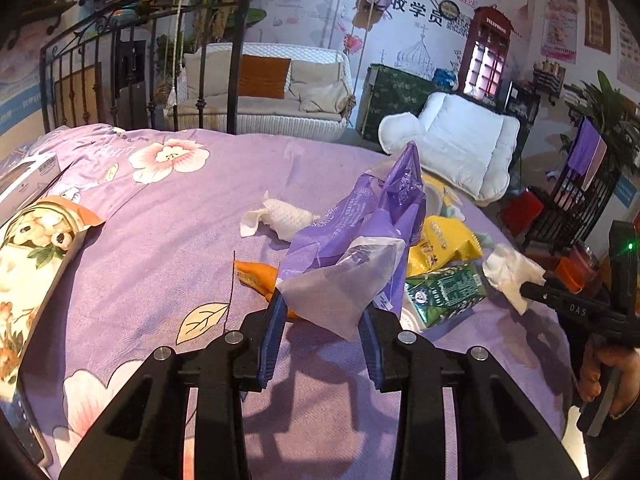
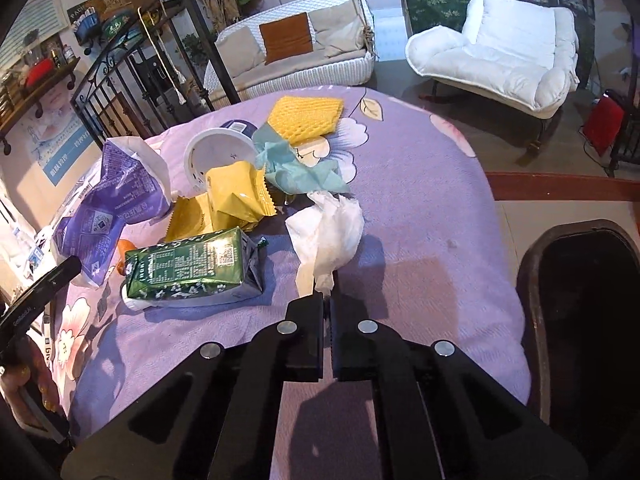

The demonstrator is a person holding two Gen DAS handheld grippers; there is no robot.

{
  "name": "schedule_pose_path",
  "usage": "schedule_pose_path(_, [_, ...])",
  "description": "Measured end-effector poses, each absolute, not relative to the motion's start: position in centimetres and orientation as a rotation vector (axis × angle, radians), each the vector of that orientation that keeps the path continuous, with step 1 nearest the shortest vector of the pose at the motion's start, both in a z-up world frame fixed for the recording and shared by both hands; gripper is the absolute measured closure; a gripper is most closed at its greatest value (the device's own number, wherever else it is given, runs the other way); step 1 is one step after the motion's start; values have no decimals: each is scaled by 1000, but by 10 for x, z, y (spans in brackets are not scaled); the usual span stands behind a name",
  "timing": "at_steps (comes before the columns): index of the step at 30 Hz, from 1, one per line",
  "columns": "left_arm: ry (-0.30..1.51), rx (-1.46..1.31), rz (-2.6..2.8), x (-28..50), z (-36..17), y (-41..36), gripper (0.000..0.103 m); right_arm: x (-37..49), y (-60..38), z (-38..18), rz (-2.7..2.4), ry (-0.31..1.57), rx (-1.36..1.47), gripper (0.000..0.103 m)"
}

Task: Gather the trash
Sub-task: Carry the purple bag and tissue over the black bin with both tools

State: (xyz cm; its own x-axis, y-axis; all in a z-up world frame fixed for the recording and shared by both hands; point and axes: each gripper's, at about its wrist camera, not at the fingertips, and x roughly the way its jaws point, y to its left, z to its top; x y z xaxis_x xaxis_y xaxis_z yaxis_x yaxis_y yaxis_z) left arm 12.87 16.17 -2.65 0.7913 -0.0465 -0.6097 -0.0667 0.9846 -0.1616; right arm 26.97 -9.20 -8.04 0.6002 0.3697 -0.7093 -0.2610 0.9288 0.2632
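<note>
Trash lies on a purple flowered bedspread [image 1: 168, 216]. My left gripper [image 1: 322, 312] stands open around the lower end of a purple plastic bag [image 1: 360, 232], which rises between its blue fingers [image 1: 272, 332]; the bag also shows in the right wrist view [image 2: 116, 200]. My right gripper [image 2: 329, 300] is shut on a white crumpled tissue [image 2: 332, 228], also seen in the left wrist view [image 1: 510, 270]. A green drink carton [image 2: 188, 270], yellow wrappers [image 2: 232, 198], a white cup [image 2: 218, 156], a teal paper [image 2: 296, 168] and yellow foam netting [image 2: 306, 114] lie nearby. Another tissue [image 1: 280, 218] and orange peel [image 1: 260, 276] lie further left.
A dark bin [image 2: 584, 320] stands beside the bed at the right. A snack bag [image 1: 36, 248] and a box [image 1: 28, 180] lie at the left. A black iron bed frame [image 1: 132, 64], a swing sofa [image 1: 264, 88] and a white armchair [image 2: 504, 52] stand beyond.
</note>
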Motion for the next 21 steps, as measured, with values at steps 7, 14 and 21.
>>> schedule_pose_path(7, [594, -223, -5, 102, -9, 152, 68, 241, -112, -60, 364, 795, 145, 99])
schedule_pose_path(14, [568, -219, -72, 92, -3, 124, 68, 218, -132, -50, 352, 761, 161, 99])
schedule_pose_path(21, [564, -211, -152, 94, -5, 91, 68, 192, -163, -42, 297, 723, 177, 99])
